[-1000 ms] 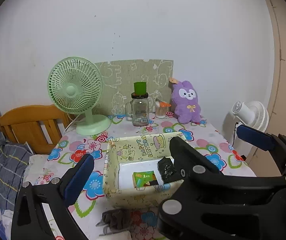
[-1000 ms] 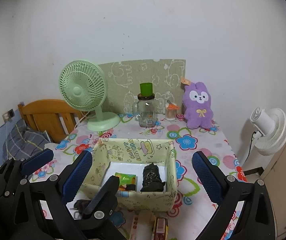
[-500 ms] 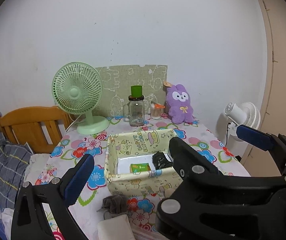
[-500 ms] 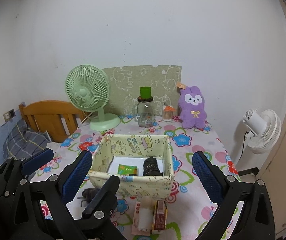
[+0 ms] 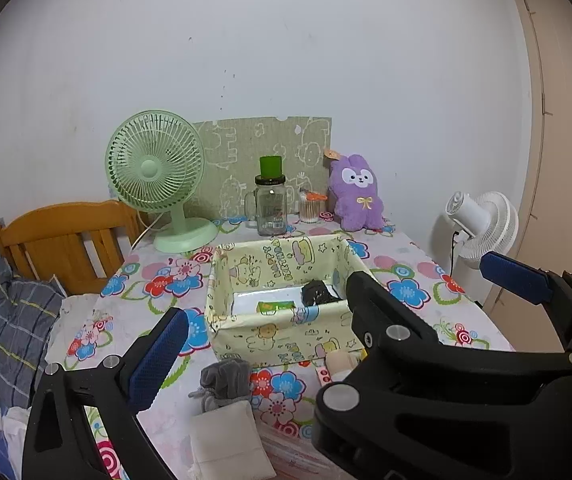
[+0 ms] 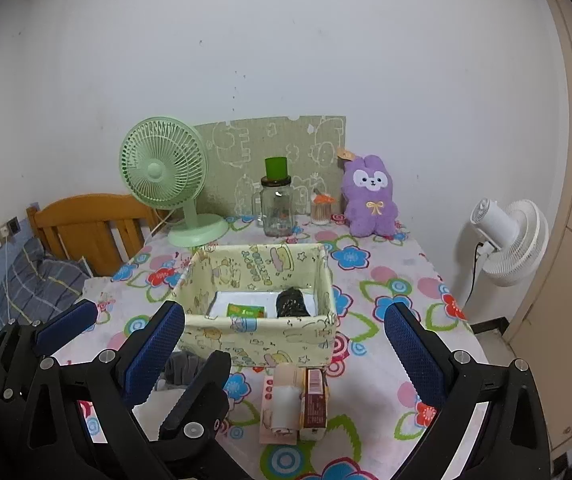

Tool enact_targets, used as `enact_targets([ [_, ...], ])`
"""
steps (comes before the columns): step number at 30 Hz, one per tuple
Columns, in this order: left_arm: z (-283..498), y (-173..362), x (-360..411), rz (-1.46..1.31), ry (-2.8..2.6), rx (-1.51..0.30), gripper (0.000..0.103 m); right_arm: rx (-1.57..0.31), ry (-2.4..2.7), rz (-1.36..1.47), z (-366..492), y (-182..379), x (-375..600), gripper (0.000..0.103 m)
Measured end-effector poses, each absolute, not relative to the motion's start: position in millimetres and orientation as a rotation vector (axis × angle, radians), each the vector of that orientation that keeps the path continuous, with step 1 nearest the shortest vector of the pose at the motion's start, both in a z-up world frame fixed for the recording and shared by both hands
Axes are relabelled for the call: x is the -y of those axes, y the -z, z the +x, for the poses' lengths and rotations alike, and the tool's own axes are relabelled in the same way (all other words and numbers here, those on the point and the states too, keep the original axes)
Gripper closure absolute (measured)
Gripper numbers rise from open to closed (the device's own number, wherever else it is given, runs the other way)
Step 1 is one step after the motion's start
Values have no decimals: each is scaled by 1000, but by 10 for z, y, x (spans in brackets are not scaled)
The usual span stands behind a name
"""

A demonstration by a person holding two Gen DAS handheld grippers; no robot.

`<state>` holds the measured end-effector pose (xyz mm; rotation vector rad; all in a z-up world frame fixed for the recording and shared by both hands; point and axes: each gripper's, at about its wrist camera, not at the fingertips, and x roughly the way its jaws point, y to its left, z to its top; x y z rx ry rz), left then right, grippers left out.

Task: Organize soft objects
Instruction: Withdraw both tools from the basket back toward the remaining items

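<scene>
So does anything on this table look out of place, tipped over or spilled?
Nothing is spilled or damaged. Only loose items lie outside the fabric box: a crumpled grey cloth, a folded white cloth, and small packages lying flat in front of it.

Even, soft indoor light, fairly bright, source itself out of frame. Wall [image 5: 286,40] pale with faint bluish cast, darker toward corners. Shadows weak: soft one under box [image 6: 258,344], faint one behind green fan [image 6: 164,168]. Small glint on glass jar [image 5: 271,208]; no harsh glare. Strong fisheye bend: door frame [image 5: 541,120] curves, black vignette at all corners. Centre sharp, flowered surface [image 6: 385,280] crisp. Left tongs [image 5: 329,304] and right tongs [image 6: 286,344] dark, little detail on black parts, slightly soft near lens.
</scene>
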<state>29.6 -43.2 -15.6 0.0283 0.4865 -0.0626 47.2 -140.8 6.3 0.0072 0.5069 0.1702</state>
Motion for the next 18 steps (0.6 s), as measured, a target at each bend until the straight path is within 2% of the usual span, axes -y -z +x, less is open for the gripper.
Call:
enact_targets([
  [18, 132, 574, 397, 22, 23, -510, 1, -521, -164, 3, 304, 347, 1372, 2],
])
